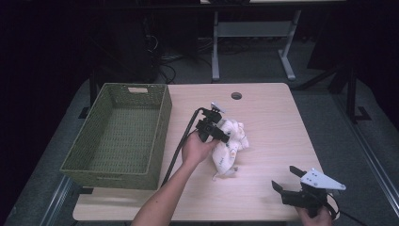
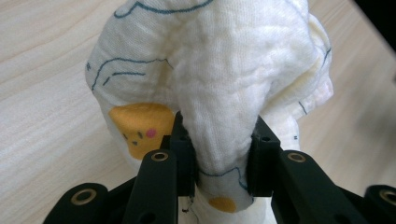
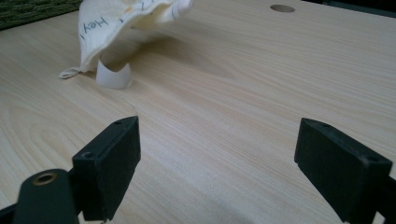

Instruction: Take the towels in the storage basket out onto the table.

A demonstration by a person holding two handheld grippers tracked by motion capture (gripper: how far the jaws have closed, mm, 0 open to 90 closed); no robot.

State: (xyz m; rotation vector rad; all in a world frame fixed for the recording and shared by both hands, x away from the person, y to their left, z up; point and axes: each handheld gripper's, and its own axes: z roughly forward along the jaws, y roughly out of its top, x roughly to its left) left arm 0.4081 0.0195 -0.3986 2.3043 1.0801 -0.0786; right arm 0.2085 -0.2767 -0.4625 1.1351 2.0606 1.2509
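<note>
Printed cloth [image 2: 219,70] pinched in left gripper [image 2: 219,154]; "Hey" lettering in right gripper view

Soft quilted cloth [image 2: 219,70], matt light wood table [image 1: 273,122], woven green basket [image 1: 117,136]

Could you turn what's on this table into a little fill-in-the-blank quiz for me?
1. The left gripper is shut on a bunched white ____ with printed yellow patches.
2. The right gripper hovers near the table's front edge with its jaws ____.
3. The woven basket on the table's left side is coloured ____.
4. The round hole is near the table's ____ edge.

Missing words: cloth; open; green; far
</note>
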